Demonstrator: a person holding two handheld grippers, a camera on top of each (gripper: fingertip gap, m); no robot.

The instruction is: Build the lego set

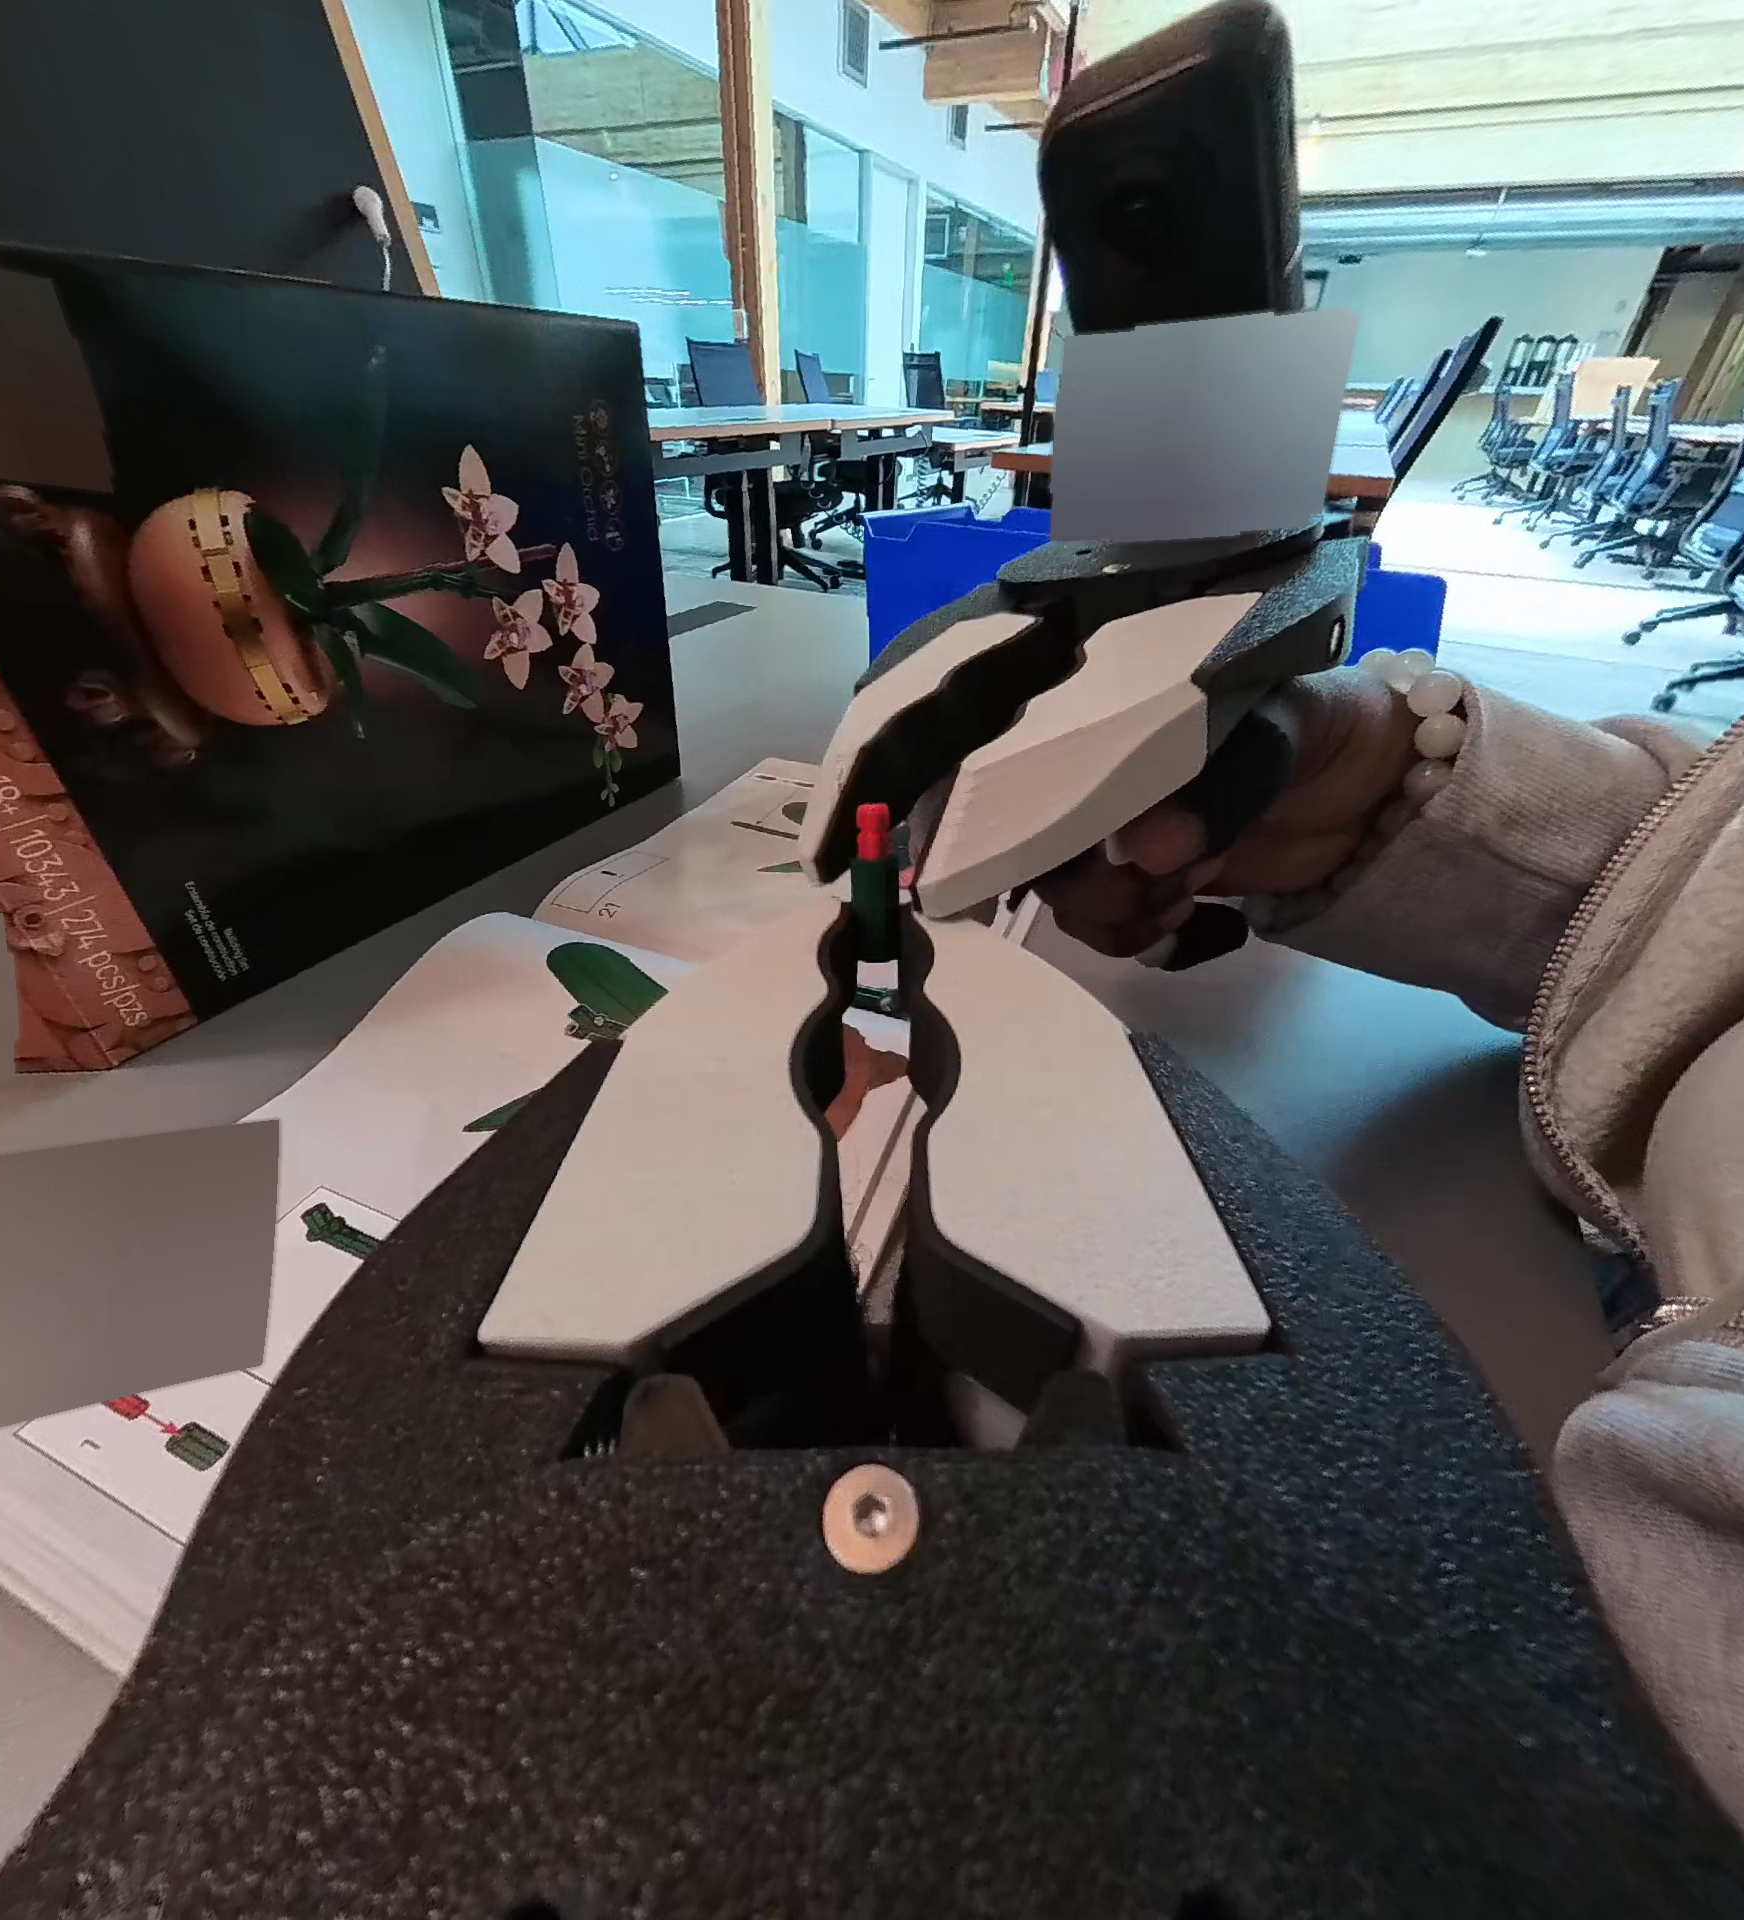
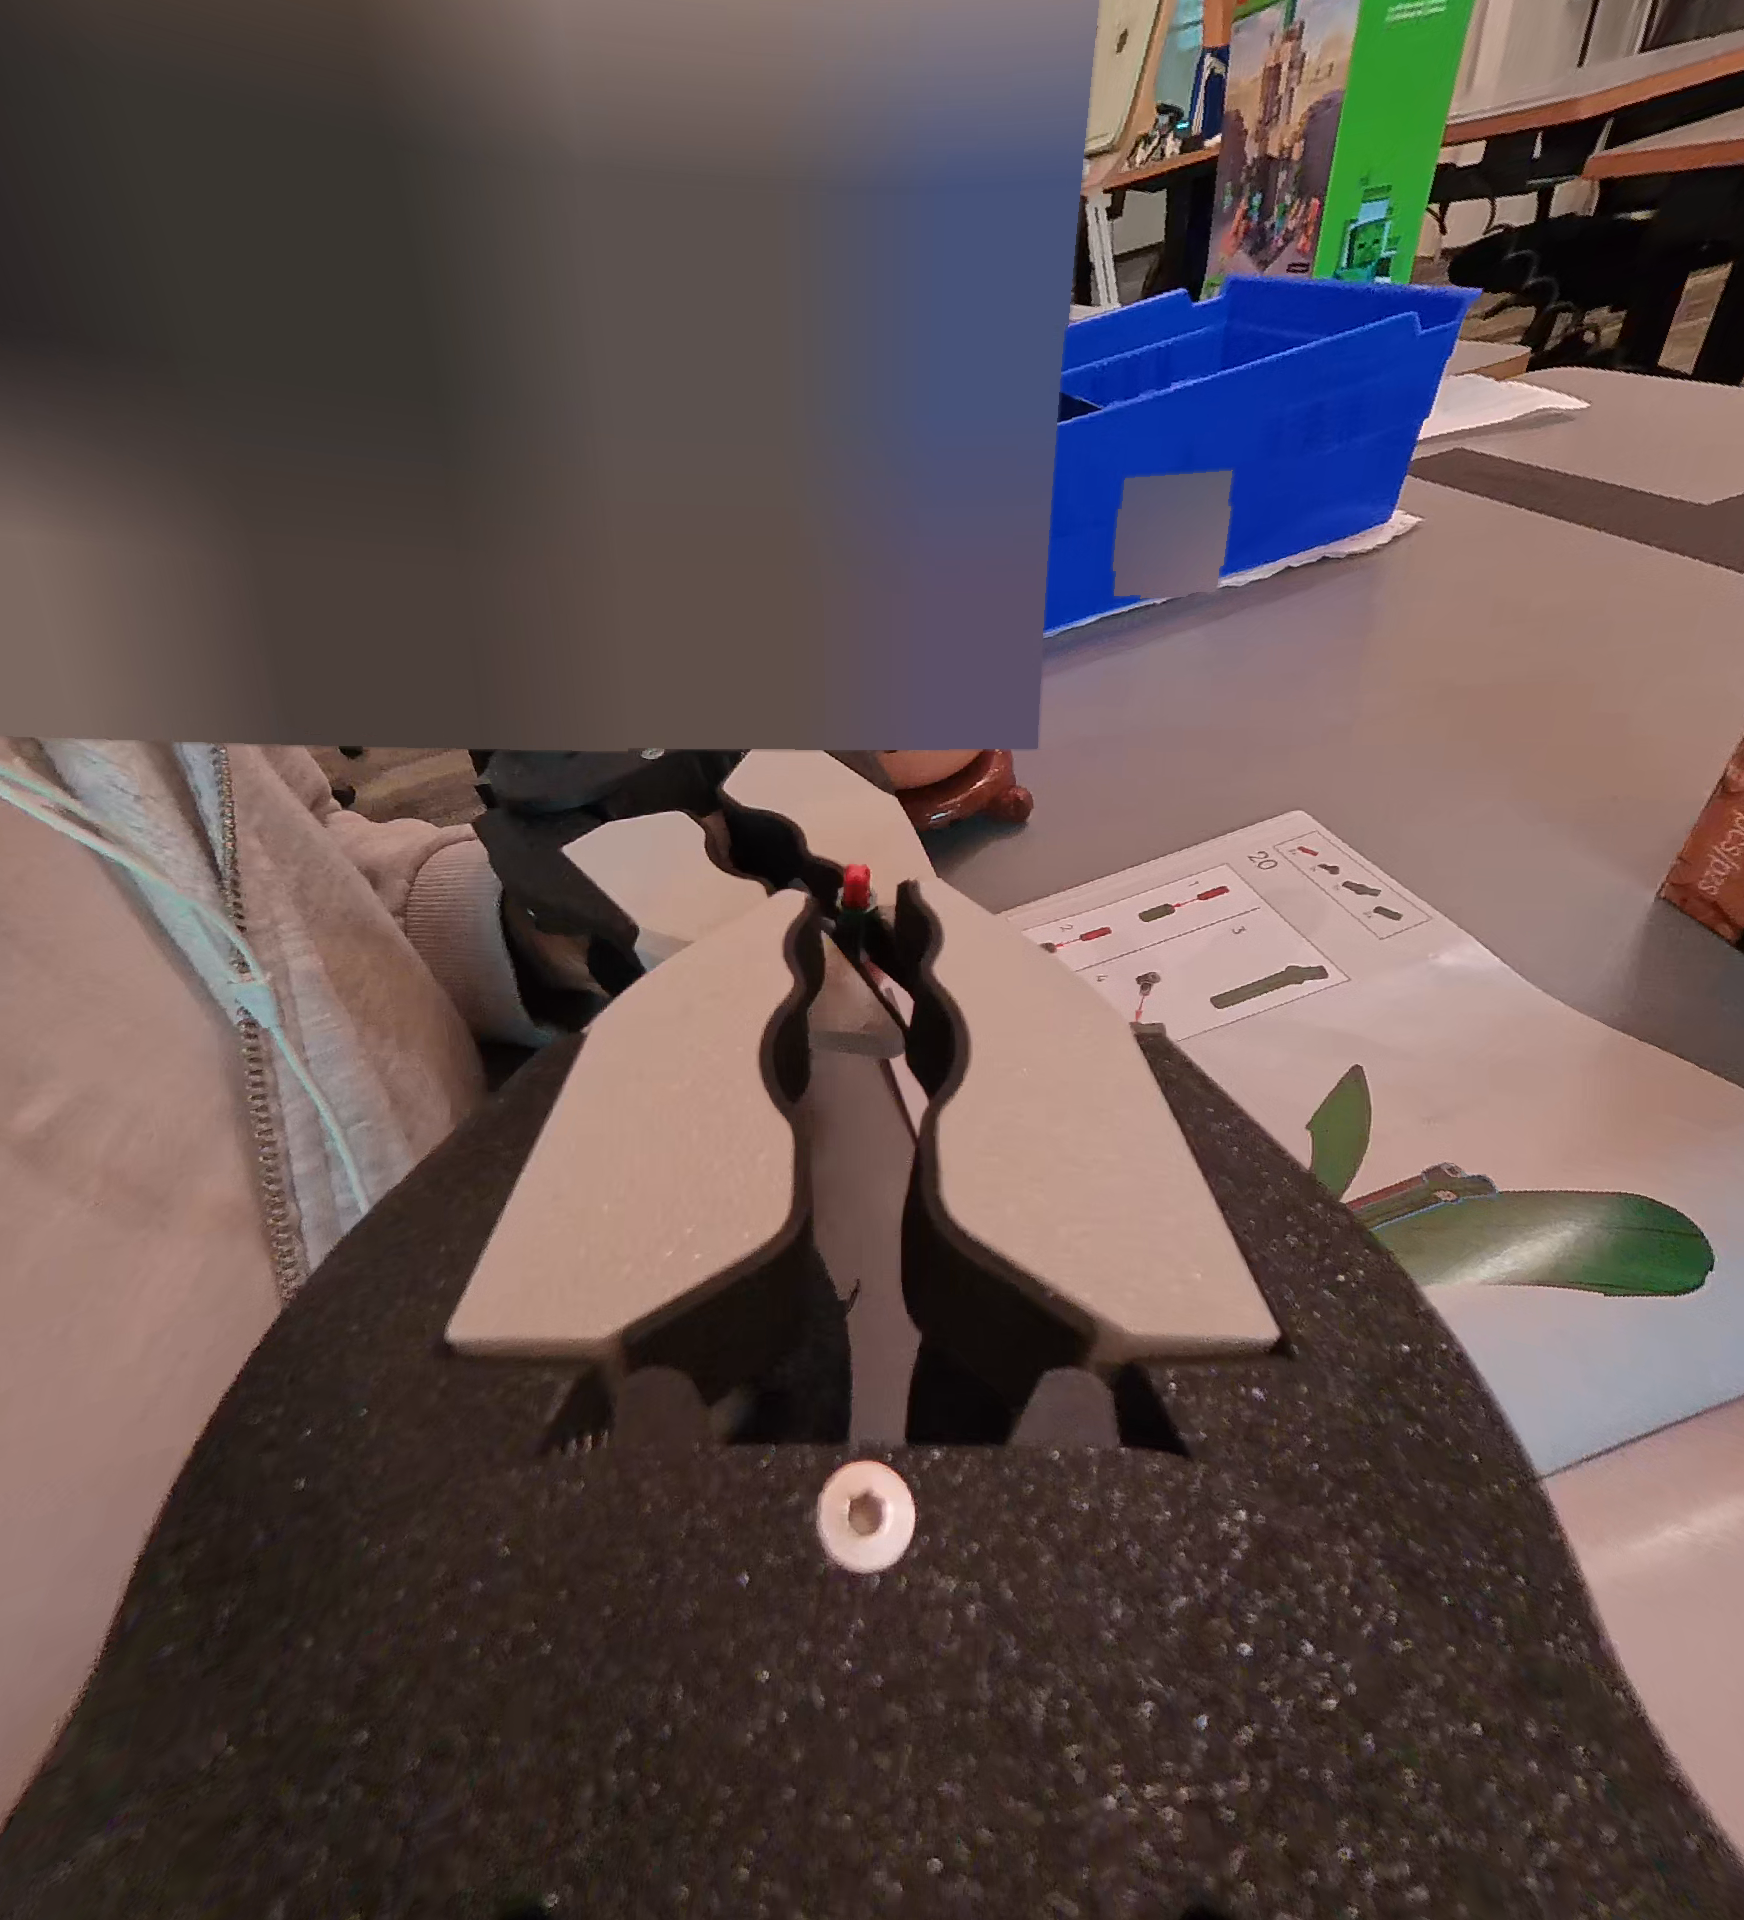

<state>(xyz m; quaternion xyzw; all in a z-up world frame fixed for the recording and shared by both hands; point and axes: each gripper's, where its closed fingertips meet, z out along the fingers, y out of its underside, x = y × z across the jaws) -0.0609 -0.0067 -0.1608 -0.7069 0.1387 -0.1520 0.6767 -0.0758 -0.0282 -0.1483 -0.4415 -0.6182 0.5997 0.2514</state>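
Observation:
My left gripper (image 1: pixel 873 935) is shut on a small dark green stem piece (image 1: pixel 870 894) and holds it upright above the instruction booklet (image 1: pixel 411 1039). A red pin (image 1: pixel 872 826) sticks out of the top of the piece. My right gripper (image 1: pixel 883 878) comes in from the upper right, its jaws slightly apart on either side of the pin and green piece. In the right wrist view my right gripper (image 2: pixel 860 902) is open, with the red pin (image 2: pixel 855 883) between its tips and not gripped. A left finger (image 2: pixel 660 862) shows behind it.
The dark set box (image 1: pixel 328 623) stands at the left on the grey table (image 2: pixel 1367 727). A blue bin (image 2: pixel 1263 436) sits at the back. A brown model part (image 2: pixel 961 800) lies beyond the grippers. The booklet (image 2: pixel 1470 1091) lies open. A person's sleeve (image 1: pixel 1574 831) is on the right. My left and right fingertips are right by each other.

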